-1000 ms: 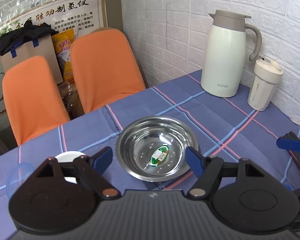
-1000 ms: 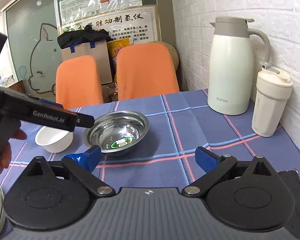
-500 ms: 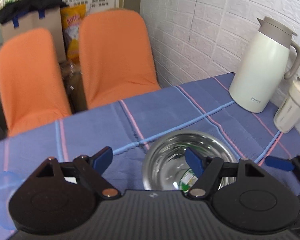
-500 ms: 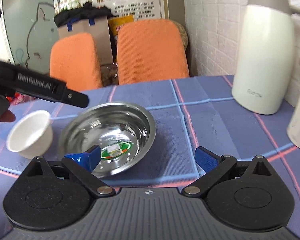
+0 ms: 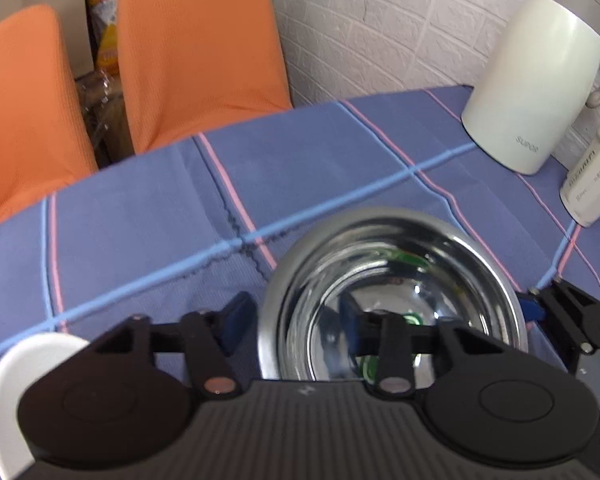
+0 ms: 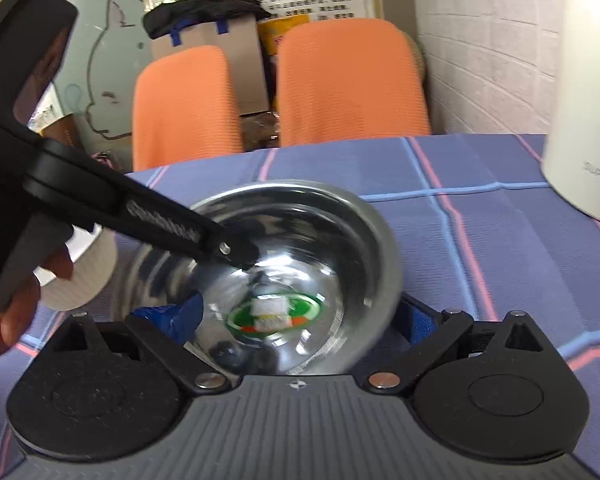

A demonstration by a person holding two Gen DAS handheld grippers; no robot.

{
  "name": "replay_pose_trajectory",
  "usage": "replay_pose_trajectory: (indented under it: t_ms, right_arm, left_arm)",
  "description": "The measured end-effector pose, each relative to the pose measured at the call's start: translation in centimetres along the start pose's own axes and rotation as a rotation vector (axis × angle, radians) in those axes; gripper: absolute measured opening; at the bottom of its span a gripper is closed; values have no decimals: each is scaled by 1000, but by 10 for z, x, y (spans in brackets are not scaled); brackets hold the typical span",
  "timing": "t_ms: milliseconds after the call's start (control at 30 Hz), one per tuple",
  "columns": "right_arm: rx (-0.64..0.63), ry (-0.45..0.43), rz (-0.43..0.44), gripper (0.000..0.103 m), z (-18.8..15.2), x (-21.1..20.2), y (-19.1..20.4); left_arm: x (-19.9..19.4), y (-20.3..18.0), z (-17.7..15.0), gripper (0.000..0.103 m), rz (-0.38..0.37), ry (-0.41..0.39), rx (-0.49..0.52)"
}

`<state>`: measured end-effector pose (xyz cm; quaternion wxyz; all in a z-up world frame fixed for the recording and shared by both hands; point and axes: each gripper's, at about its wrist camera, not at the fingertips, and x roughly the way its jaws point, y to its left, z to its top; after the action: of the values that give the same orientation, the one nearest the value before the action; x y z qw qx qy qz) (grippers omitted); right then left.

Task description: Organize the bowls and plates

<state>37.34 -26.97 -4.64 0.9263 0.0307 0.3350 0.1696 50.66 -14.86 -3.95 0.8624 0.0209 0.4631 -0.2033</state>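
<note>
The steel bowl (image 5: 396,280) sat on the blue checked tablecloth (image 5: 140,208), directly ahead of both grippers and close in. The left gripper (image 5: 296,322) was spread wide, its left blue pad outside the bowl's near-left rim and its right pad inside the bowl; neither pad could be seen pressing on the metal, so nothing was yet held. The right gripper (image 6: 304,312) was likewise wide open, its left finger lying inside the bowl over the near wall and its right finger outside the rim on the far right side, straddling that rim without clear contact. A green and red sticker (image 6: 274,312) lay on the bowl's bottom. A small white bowl (image 5: 28,364) stood to the left of the left gripper, just beside the steel one. Far to the right stood a cream thermos jug (image 5: 540,72) and a cream tumbler (image 5: 592,176) against the white brick wall.
</note>
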Motion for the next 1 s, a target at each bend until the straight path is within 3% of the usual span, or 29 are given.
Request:
replay_pose_trajectory:
  t_ms: [100, 433, 667, 1000]
  right_arm:
    - [10, 18, 37, 86, 1, -5, 8]
    - [147, 78, 55, 87, -18, -55, 28]
    - [184, 123, 79, 87, -57, -91, 57]
    - [105, 163, 126, 88, -96, -116, 124]
  left_arm:
    - [-4, -5, -5, 27, 6, -2, 39]
    - [-44, -25, -41, 26, -8, 32, 65]
    - [-85, -31, -99, 26, 4, 70, 51]
    - [-152, -9, -180, 29, 23, 54, 19]
